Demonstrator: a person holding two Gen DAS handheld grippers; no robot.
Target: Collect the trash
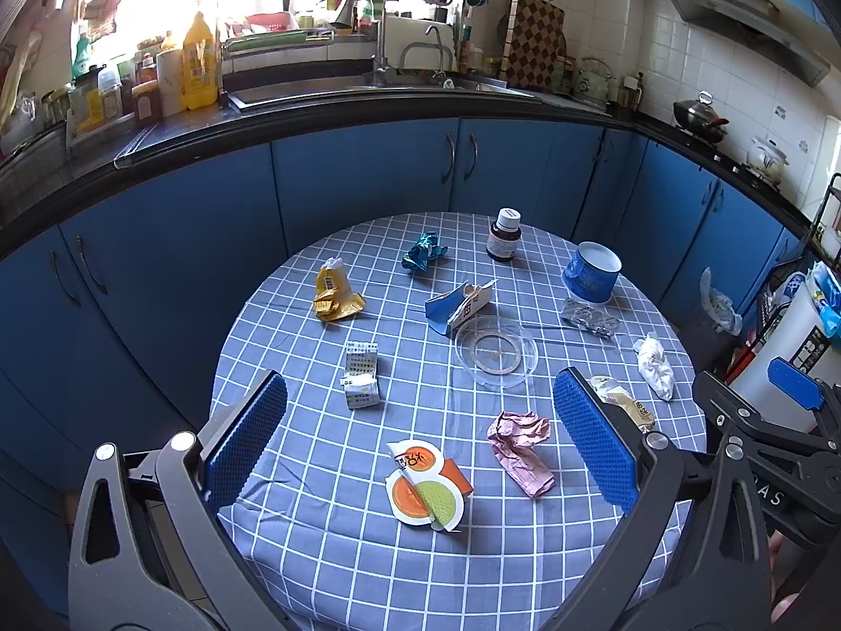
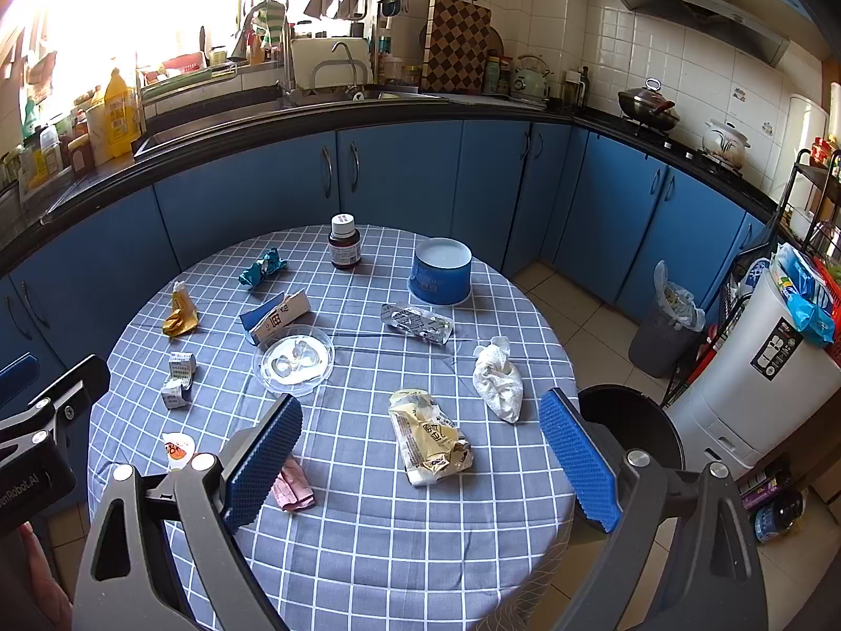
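Observation:
Trash lies scattered on a round table with a blue checked cloth [image 1: 336, 552]. My left gripper [image 1: 420, 436] is open and empty above an orange and green carton [image 1: 428, 489], with a pink crumpled wrapper [image 1: 520, 447] to its right. My right gripper [image 2: 420, 452] is open and empty above a cream food wrapper [image 2: 428, 436]; a white crumpled tissue [image 2: 496, 378] lies beyond it. Also on the table are a yellow wrapper [image 1: 334, 297], a teal foil wrapper [image 1: 422, 251], a small white box [image 1: 361, 374], a torn blue carton [image 1: 460, 305] and a silver blister pack [image 2: 418, 322].
A brown pill bottle [image 1: 504, 236], a blue tub [image 1: 591, 271] and a clear plastic lid [image 1: 496, 349] also stand on the table. A black round bin [image 2: 631, 431] sits by the table's right edge, and a lined grey bin [image 2: 665, 326] stands by the blue cabinets.

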